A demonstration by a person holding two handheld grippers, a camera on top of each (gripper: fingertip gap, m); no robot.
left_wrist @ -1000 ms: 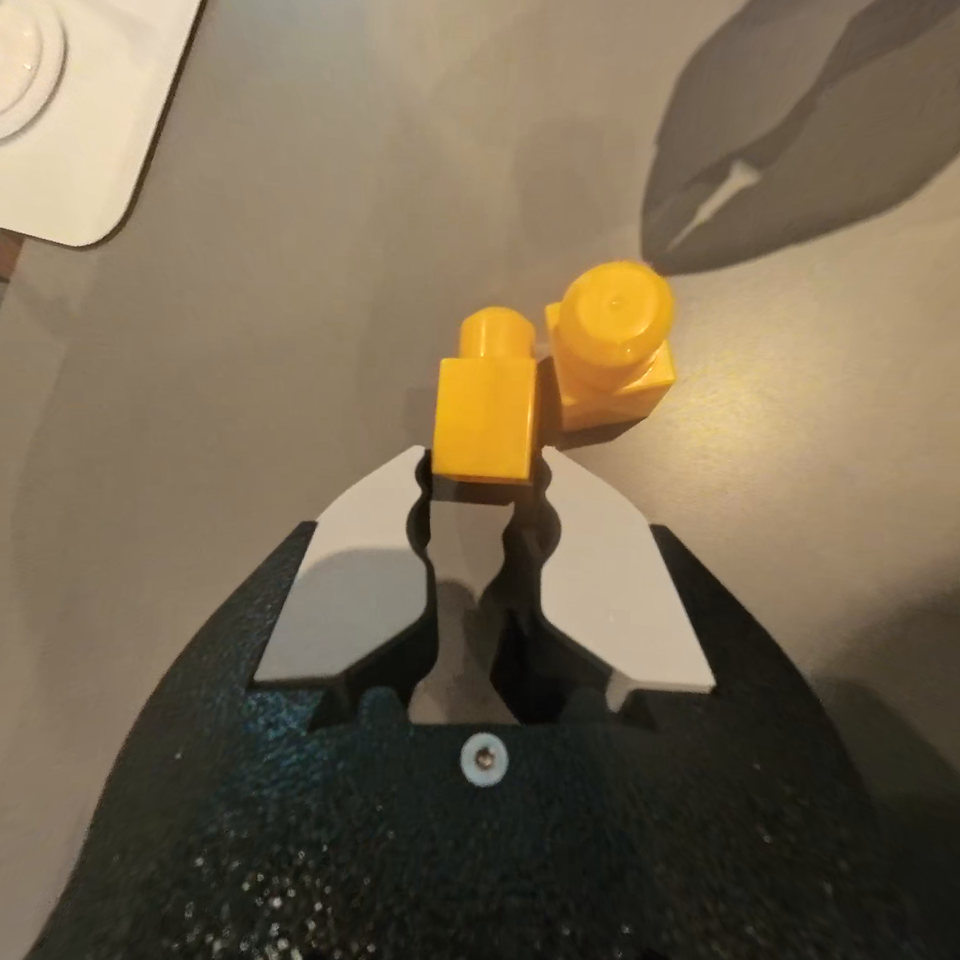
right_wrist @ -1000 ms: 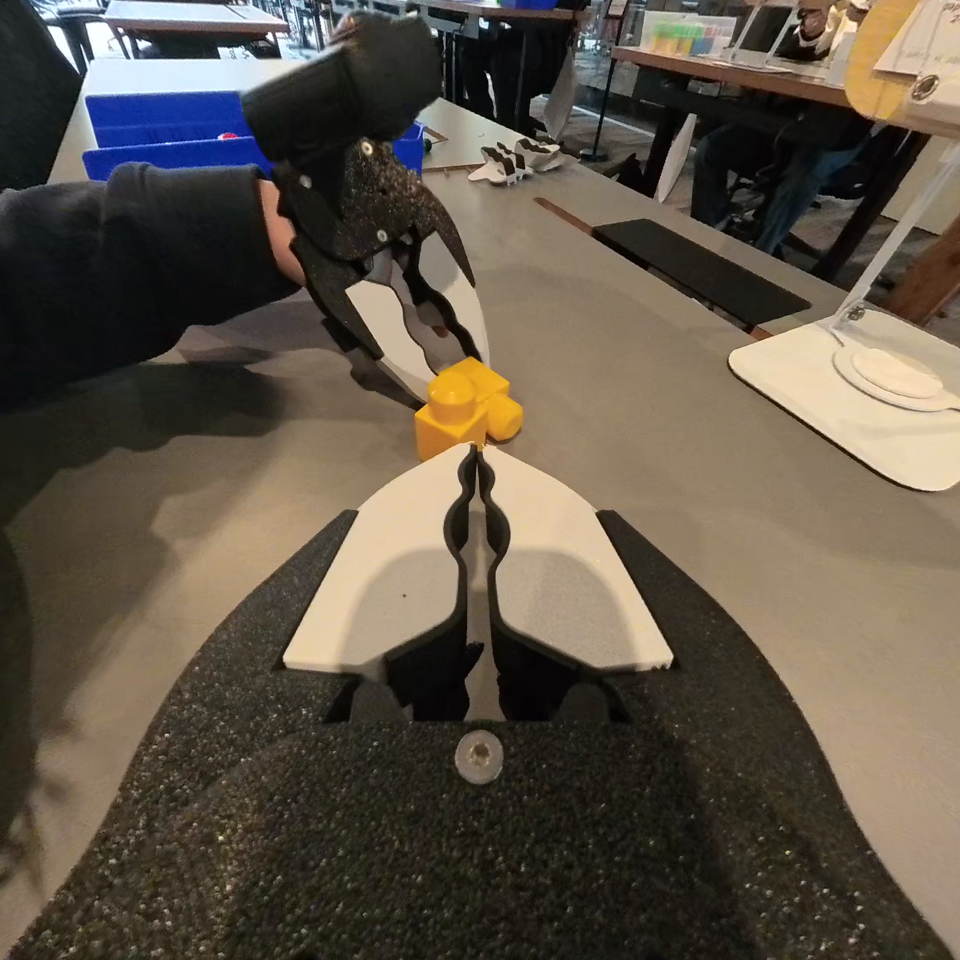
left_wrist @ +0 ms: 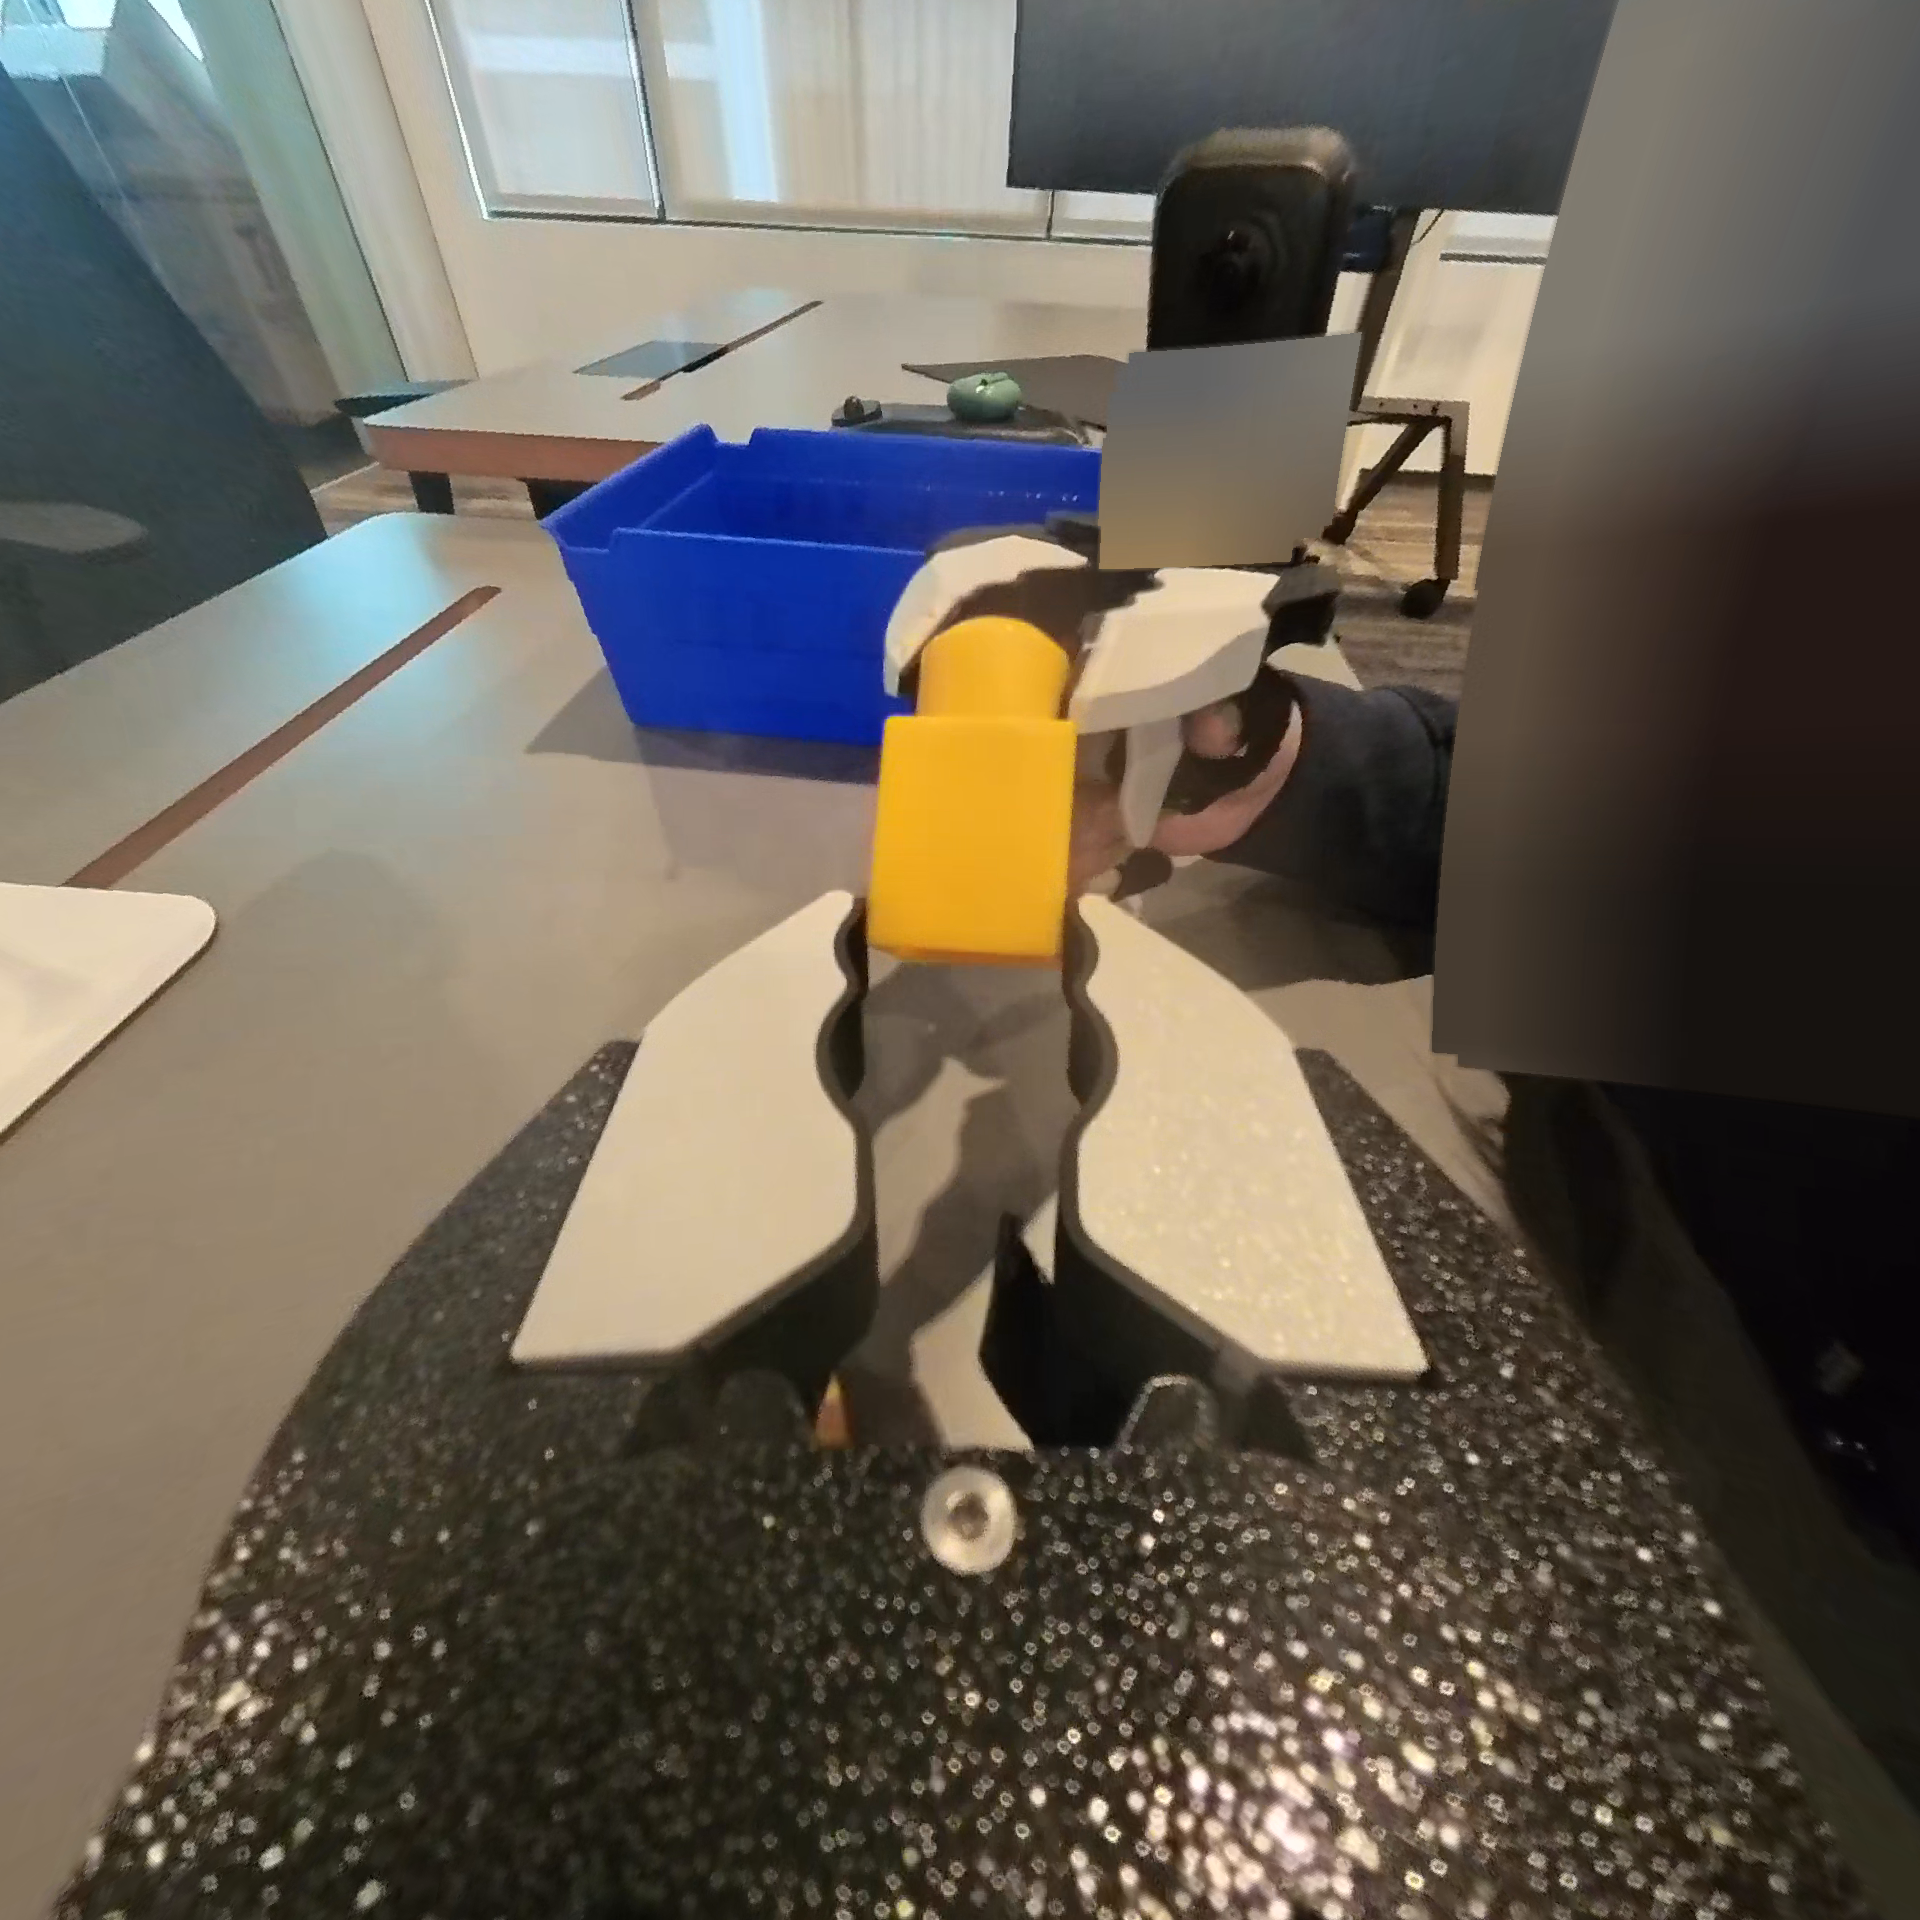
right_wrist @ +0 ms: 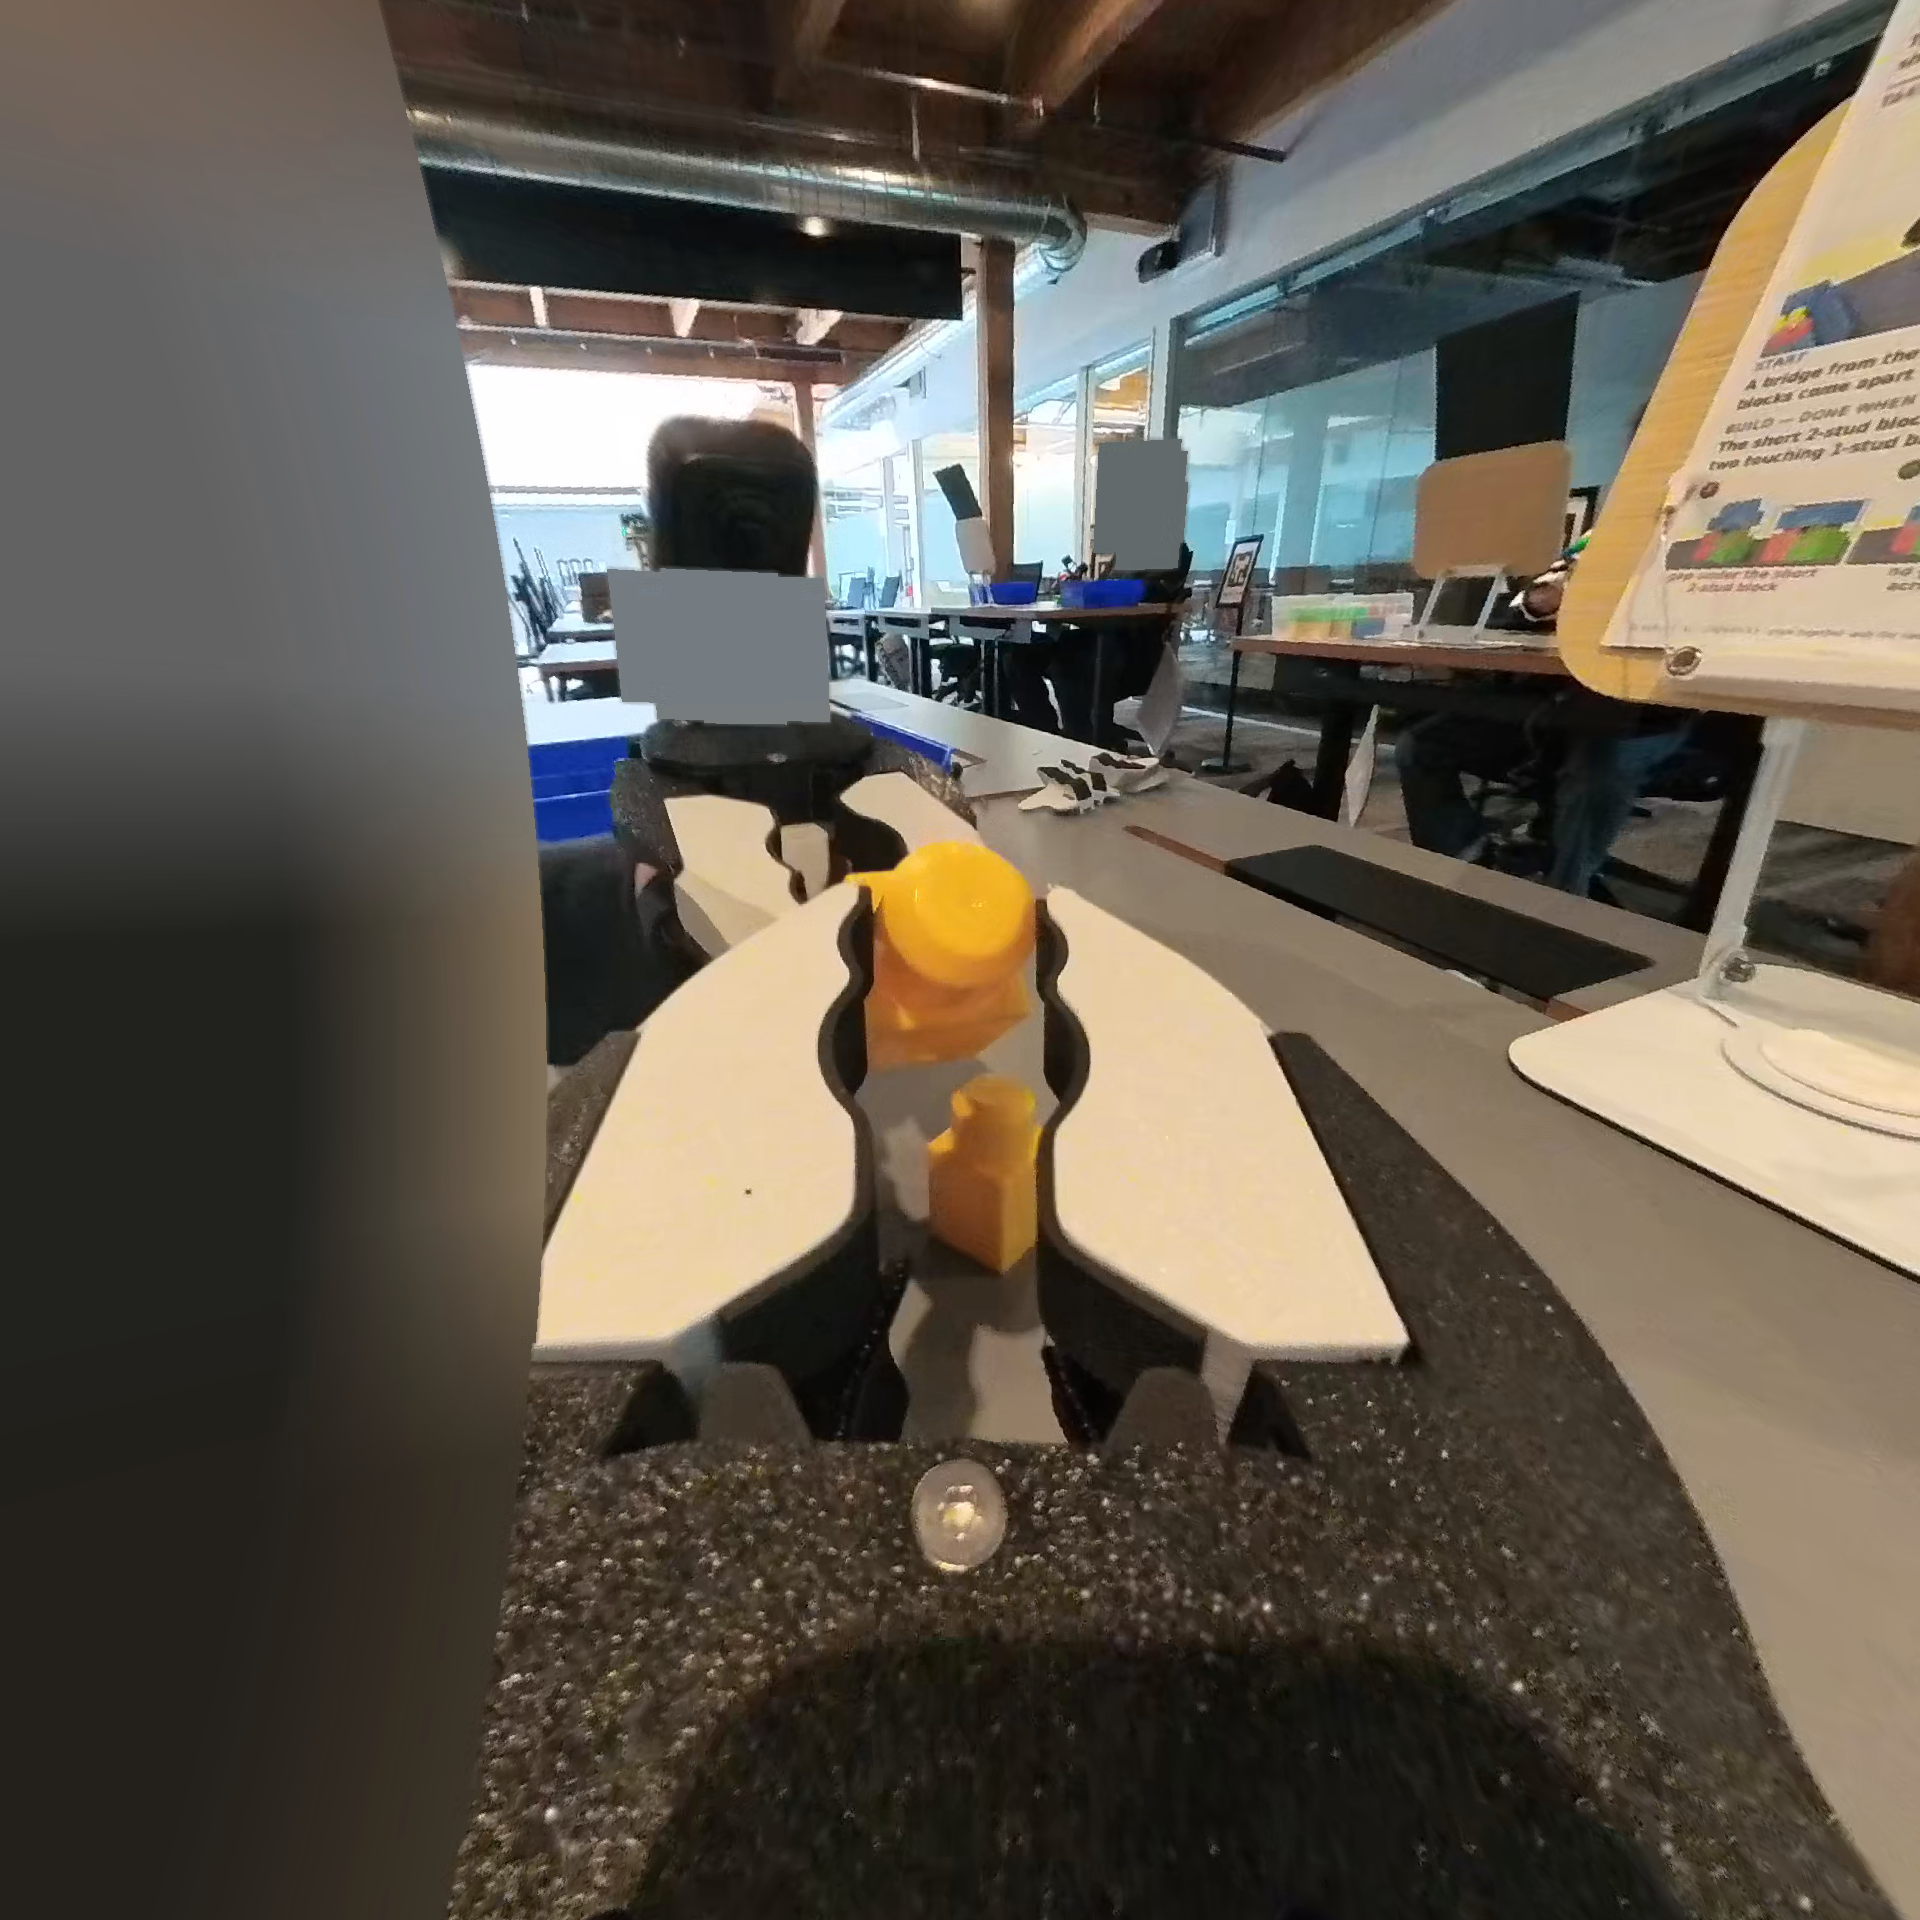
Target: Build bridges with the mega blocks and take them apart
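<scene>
Your left gripper (left_wrist: 961, 935) points level above the table (left_wrist: 312, 831), pinching a yellow block (left_wrist: 971, 831) at its fingertips, stud forward. Your right gripper (right_wrist: 951, 935) faces it, tips half-spread around that stud. A second yellow block (right_wrist: 987, 1184) lies on the table below the right fingers.

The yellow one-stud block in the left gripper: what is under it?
A second yellow one-stud block rests on the grey table below it, seen from the right wrist. From the left wrist, the held block covers that spot.
</scene>
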